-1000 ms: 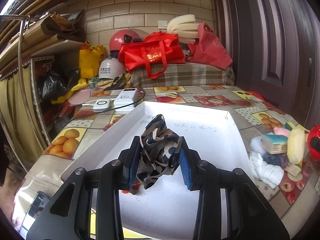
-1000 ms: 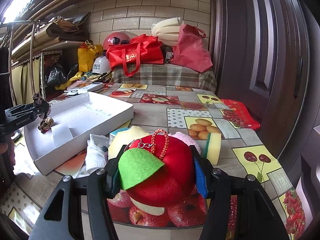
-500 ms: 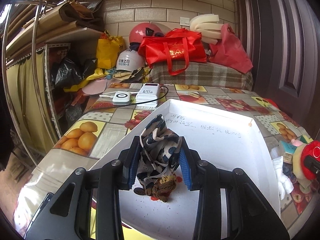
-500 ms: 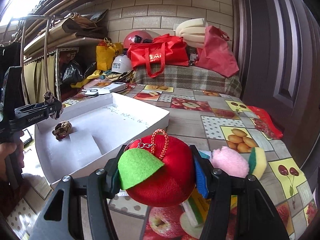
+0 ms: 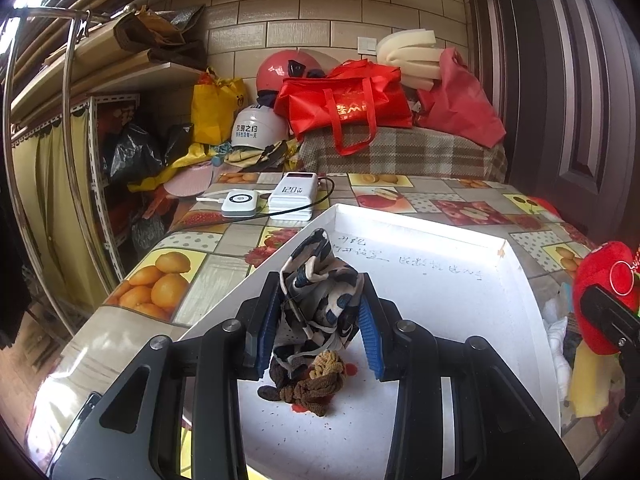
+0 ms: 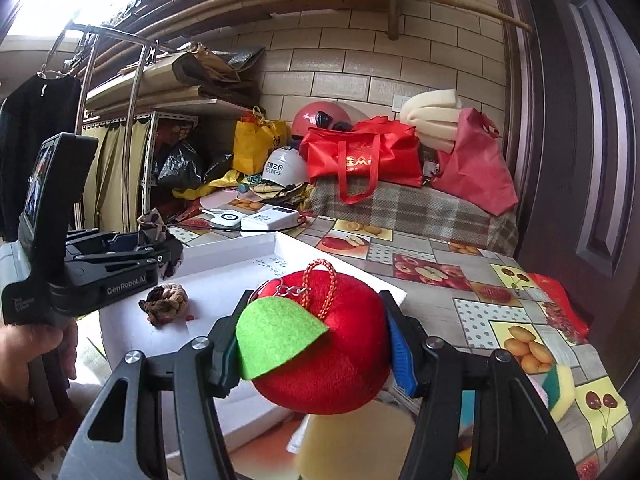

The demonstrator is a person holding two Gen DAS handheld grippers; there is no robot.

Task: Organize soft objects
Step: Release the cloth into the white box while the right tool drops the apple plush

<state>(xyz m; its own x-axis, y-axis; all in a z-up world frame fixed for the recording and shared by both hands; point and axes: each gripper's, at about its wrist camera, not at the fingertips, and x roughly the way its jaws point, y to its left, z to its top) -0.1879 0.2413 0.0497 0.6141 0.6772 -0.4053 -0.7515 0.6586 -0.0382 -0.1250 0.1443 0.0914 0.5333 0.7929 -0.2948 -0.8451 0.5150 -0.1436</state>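
Plush apple point(image 6: 320, 344), red w/ green felt leaf and red cord loop, sits lower centre of the right wrist view, squeezed betw. the blue pads of the right gripper point(image 6: 316, 346); jaws about half open, closed on it. Gripper points slightly down, over the near edge of the white tray point(image 6: 256, 256). Apple hides most of what lies under it; a yellow sponge point(image 6: 562, 394) shows at lower right, partly cut off by the gripper frame.

Left gripper point(image 5: 320, 320) in the left wrist view fills bottom centre, angled down over the tray point(image 5: 440, 292). Jaws nearly closed, pinching a crumpled patterned cloth point(image 5: 320, 292) (black/white/tan); cloth stands up above the pads and hangs below them. Directly beneath, on the tray floor, lies a brown-tan scrunchie point(image 5: 316, 384); cloth's lower end overlaps it, contact unclear. In the right wrist view, a hand point(image 6: 36, 352) at left edge grips the left gripper's handle, mostly cut off.
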